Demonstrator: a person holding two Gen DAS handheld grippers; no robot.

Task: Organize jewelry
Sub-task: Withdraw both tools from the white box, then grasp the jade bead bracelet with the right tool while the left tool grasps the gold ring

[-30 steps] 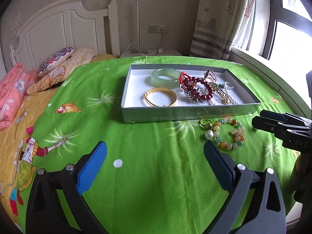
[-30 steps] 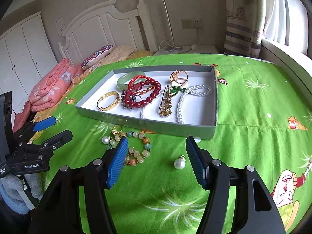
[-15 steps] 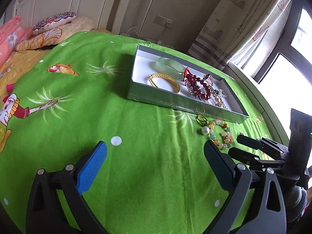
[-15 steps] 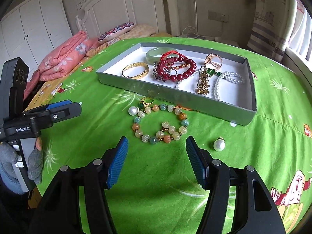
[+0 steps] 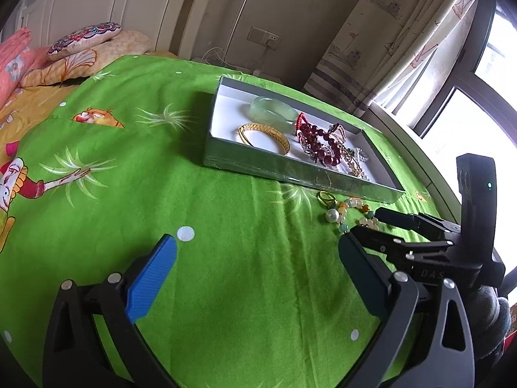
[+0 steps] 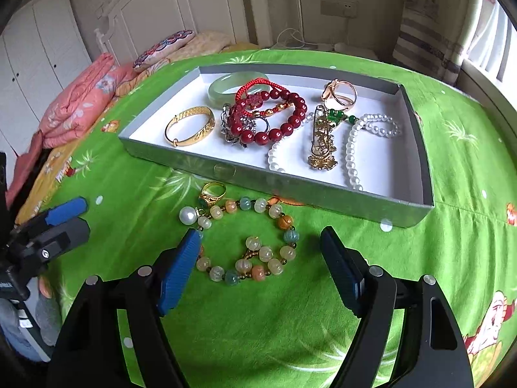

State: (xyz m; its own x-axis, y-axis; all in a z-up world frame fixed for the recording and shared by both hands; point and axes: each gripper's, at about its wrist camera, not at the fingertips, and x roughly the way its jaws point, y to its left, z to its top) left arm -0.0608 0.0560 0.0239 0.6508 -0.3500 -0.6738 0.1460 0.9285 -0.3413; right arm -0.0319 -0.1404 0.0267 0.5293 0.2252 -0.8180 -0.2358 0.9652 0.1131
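- Left wrist view: left gripper (image 5: 257,278) hangs above bare green bedspread (image 5: 226,226) with its jaws spread wide and nothing between them. By judgement it is parked clear of the work so the other tool has free access.
- The right gripper (image 5: 366,223) enters from the right edge; its dark fingers lie at the multicoloured bead bracelet (image 5: 353,211), hiding part of it.
- The grey tray (image 5: 290,169) lies just beyond the loose items and holds a gold bangle (image 5: 263,133), a jade bangle (image 5: 273,111) and a dark red bead bracelet (image 5: 318,144). A gold ring (image 5: 325,196) and a pearl (image 5: 332,216) lie on the cloth just short of the tray wall.
- Right wrist view: the right gripper's jaws are opening and straddle the near side of the bead bracelet, with the left pad just beside the beads; no pad presses on them. The widening probably serves to span the loop before a pick.
- The bracelet, ring and pearl lie outside the tray, near its front wall, so they appear to be the items not yet sorted.
- Inside the tray lie also a pearl necklace (image 6: 355,135), a gold brooch (image 6: 321,142) and a rose-gold ring (image 6: 339,93).
- Surface and room: a soft bed under a cartoon-printed cover, pillows (image 6: 168,48) and a white headboard (image 6: 181,6) behind, a striped curtain (image 5: 387,42) and a window (image 5: 478,90) to the right.
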